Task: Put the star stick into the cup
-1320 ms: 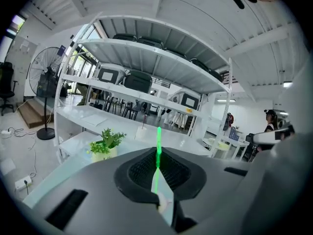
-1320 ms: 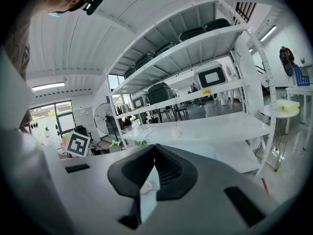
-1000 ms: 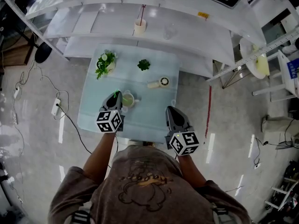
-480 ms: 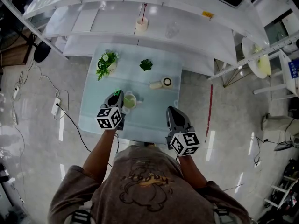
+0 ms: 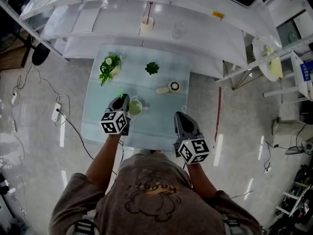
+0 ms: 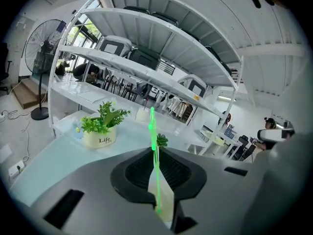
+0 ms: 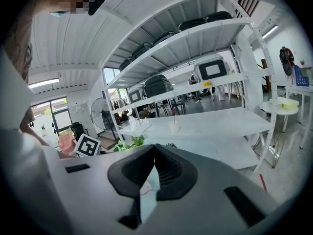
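Left claw (image 5: 122, 102) edged star stick (image 6: 153, 131) nearer cup (image 5: 135, 106), plant (image 5: 109, 67) beyond.

Brown printed T-shirt (image 5: 155, 192), grey left gripper (image 5: 122, 99)

left hand-held gripper (image 5: 122, 100): jaws pinched on star stick (image 6: 153, 131), tilted slightly down | right hand-held gripper (image 5: 179, 115): jaws together, empty, tilted slightly down | both forearms (image 5: 104, 161) reach forward

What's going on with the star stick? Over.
Left gripper shut on stick, beside cup. Right gripper shut, empty. Stick not in cup yet. Nothing blocking.
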The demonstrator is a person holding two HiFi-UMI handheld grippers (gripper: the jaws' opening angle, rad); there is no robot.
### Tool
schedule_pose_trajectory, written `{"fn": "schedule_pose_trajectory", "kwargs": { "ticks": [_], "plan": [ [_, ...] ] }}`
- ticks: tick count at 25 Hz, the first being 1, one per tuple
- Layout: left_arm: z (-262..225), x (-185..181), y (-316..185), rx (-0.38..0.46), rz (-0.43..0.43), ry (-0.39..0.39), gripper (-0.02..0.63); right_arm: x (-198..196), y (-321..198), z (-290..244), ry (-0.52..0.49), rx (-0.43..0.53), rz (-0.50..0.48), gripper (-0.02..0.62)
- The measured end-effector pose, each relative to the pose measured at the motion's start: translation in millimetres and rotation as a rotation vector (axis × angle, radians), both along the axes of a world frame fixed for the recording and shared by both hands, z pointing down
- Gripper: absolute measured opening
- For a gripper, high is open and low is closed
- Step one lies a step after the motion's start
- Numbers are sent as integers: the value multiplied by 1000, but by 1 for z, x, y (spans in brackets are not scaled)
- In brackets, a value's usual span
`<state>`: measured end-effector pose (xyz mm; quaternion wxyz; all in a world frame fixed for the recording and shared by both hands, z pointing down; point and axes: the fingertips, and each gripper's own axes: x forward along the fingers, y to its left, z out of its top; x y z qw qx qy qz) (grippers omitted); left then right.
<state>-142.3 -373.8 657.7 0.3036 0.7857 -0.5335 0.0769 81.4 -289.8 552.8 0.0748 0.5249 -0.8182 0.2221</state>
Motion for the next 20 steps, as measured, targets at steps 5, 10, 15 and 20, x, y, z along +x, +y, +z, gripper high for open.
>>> {"fn": "schedule_pose_trajectory", "kwargs": {
  "ticks": [5,10,15,20],
  "plan": [
    [6,-1,-3,-31,10,-1,114,-1,-1,-1,1,0,8,5],
    [5,1,-3,-43,16,-1,193,4,0,-3,2,5,16,3],
    [-11,3,2,-24,18,9,210,5,6,-7,-3,16,9,3],
    [-49,4,15,32,9,17,212,2,12,-15,-13,42,-12,5]
  ]
}}
